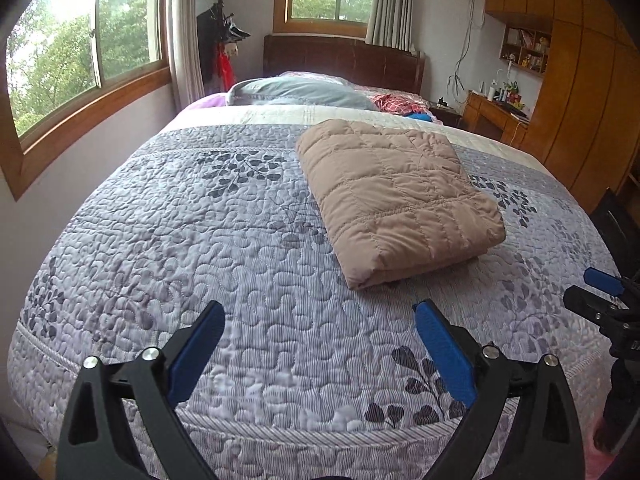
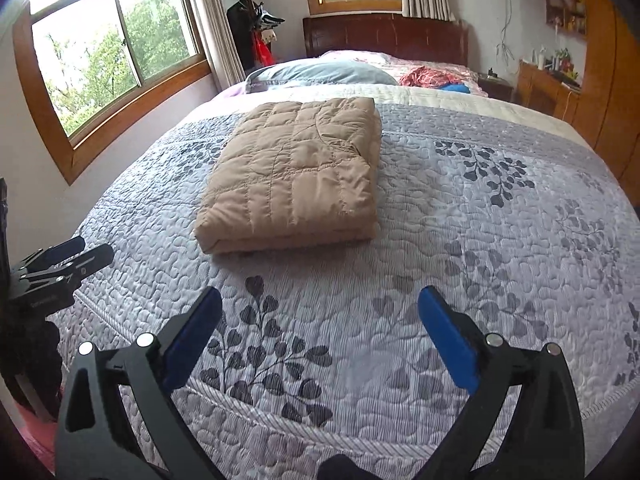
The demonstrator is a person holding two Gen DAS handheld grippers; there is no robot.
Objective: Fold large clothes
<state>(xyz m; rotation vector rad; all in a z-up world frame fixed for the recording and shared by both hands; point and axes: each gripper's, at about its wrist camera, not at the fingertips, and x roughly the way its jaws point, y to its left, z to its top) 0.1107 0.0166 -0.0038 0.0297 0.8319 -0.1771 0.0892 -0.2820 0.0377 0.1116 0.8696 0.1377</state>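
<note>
Left tongs [image 1: 320,348] spread wide, blue pads [image 1: 198,354] apart, nothing between, hanging over the near edge of the quilted grey bedspread [image 1: 168,216]. Folded tan quilted jacket [image 1: 394,196] lying flat on that bedspread, at about 1 o'clock from these tongs and well apart from them. In the right wrist view, same bundle [image 2: 296,176] at about 11 o'clock from the right tongs [image 2: 320,332], likewise spread wide and empty. Each tool visible at the edge of the other's view: right tongs [image 1: 600,288] at 3 o'clock, left tongs [image 2: 64,256] at 9 o'clock.

Fold looks finished, judging by the squared layers and free tongs.

Risks from here:
- Puffy, slippery-looking fill likely to spring: top layer could creep open along the near edge, where the layers gape slightly.
- Any further pinch on one corner only would probably drag the top layer and skew the stack.
- Pinching too deep could catch the bedspread along with the jacket and pull both.
- Working side by side, the two tools could knock together if brought in on the same corner.
- Red patterned clothes [image 2: 424,76] near the grey pillow [image 2: 320,72], at 12 o'clock, apparently yet to be folded; reaching over could brush the finished bundle.
</note>
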